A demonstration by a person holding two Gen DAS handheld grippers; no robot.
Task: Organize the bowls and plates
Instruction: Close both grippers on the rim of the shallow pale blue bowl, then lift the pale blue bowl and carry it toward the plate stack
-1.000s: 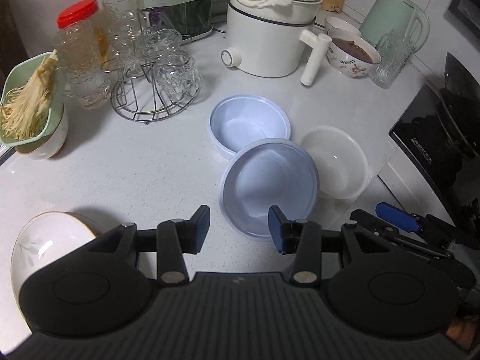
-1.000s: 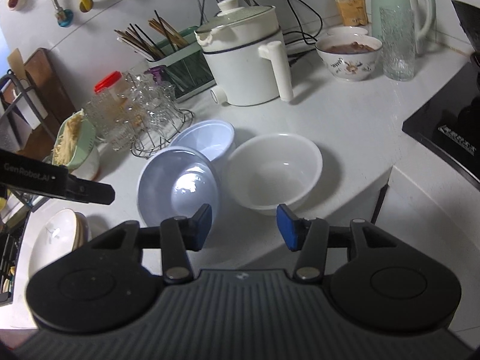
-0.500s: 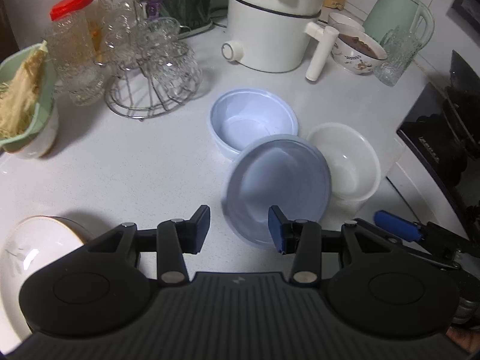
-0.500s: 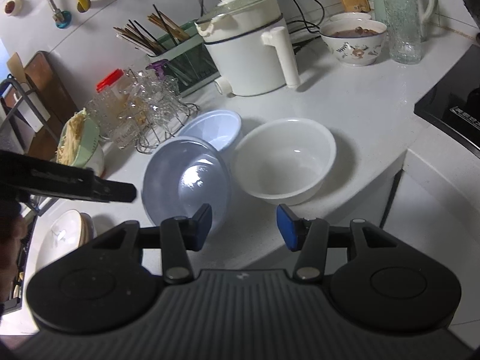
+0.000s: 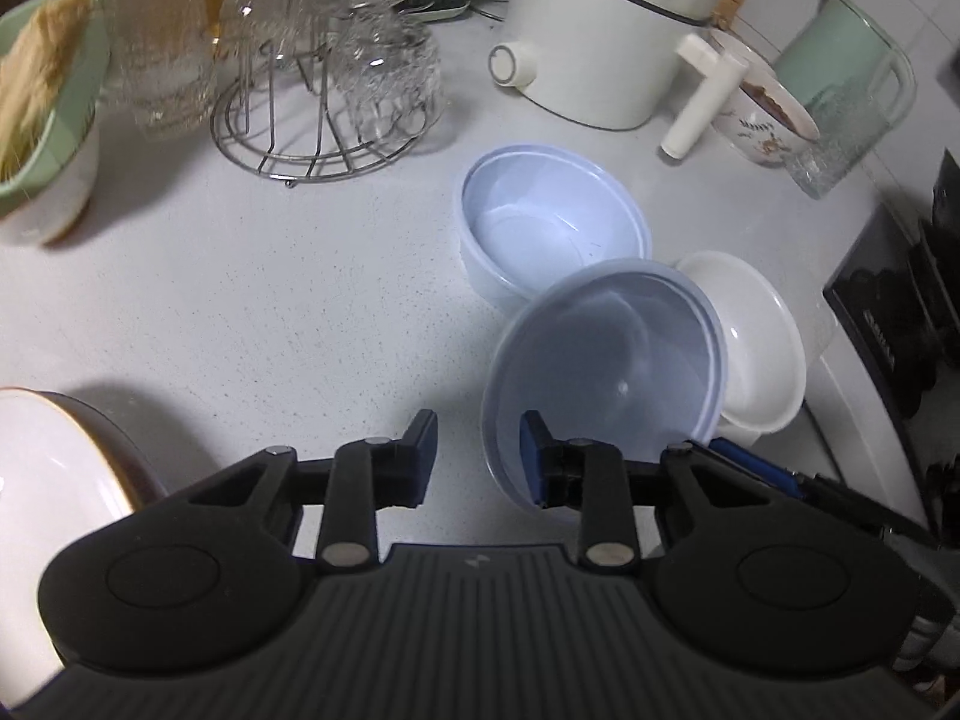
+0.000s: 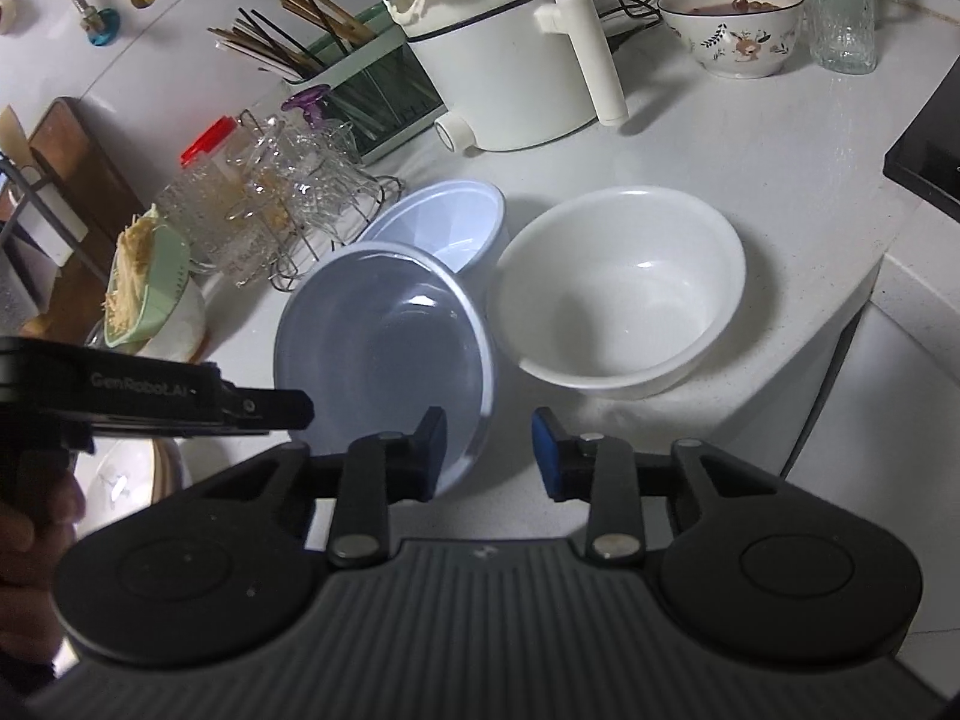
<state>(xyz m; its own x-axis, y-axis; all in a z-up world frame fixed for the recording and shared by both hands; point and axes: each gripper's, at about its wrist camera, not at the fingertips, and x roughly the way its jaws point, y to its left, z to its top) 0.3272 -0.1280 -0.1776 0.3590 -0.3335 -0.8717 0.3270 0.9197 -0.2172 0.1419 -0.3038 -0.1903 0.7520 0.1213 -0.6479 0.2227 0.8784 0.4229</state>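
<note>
Three bowls stand close together on the white counter. A grey-blue bowl (image 5: 606, 372) (image 6: 384, 342) is nearest, tilted, leaning on a pale blue bowl (image 5: 552, 222) (image 6: 438, 222) behind it. A white bowl (image 5: 756, 342) (image 6: 618, 294) sits to the right. My left gripper (image 5: 474, 462) is open, its right finger over the grey-blue bowl's near rim. My right gripper (image 6: 486, 450) is open, its left finger at that bowl's right rim, just short of the white bowl. The left gripper's body also shows in the right wrist view (image 6: 180, 402).
A white plate with a gold rim (image 5: 54, 480) lies at the near left. A wire rack of glasses (image 5: 336, 78), a white electric pot (image 5: 606, 30), a patterned bowl (image 6: 738, 24), a green kettle (image 5: 852, 60), and a black stove (image 5: 900, 300) at the right edge surround the bowls.
Both grippers have moved forward and lower towards the bowls. The grey-blue bowl now looks more tilted. Both grippers stay open.
</note>
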